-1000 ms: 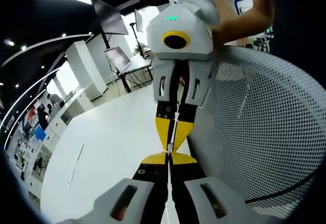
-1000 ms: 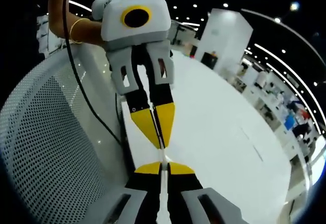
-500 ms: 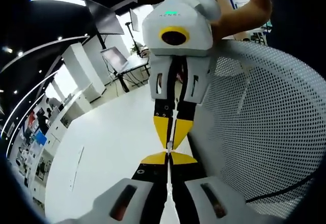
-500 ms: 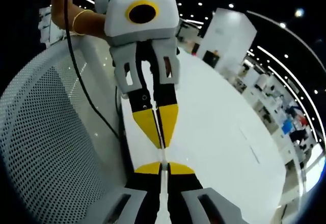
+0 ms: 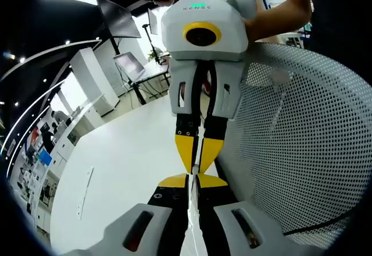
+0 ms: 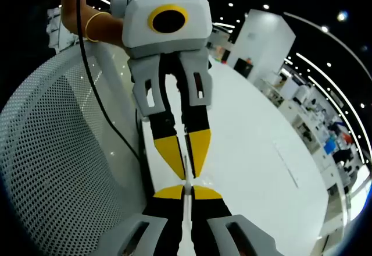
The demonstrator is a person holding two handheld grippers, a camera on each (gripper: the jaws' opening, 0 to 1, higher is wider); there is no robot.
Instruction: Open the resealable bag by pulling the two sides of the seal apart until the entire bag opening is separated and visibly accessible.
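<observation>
The resealable bag [image 5: 194, 169] is clear and shows edge-on as a thin pale line between the two grippers, which face each other tip to tip. In the left gripper view my left gripper [image 5: 192, 181] rises from the bottom, its yellow-tipped jaws shut on the bag's edge. My right gripper [image 5: 196, 164] comes down from above, shut on the same strip. In the right gripper view my right gripper [image 6: 183, 192] is shut on the bag [image 6: 185, 171], and the left gripper [image 6: 188, 174] pinches it from above. The bag's opening is hidden.
A white perforated curved shell [image 5: 302, 139] stands close beside the grippers, also in the right gripper view as the shell [image 6: 52, 169] with a black cable [image 6: 102, 110] across it. A white table [image 5: 116, 169] lies below. A person's arm [image 6: 87, 26] holds the left gripper.
Each gripper looks larger and nearer in the other's view, so the two have drawn slightly closer together. Both stay shut on the bag.
</observation>
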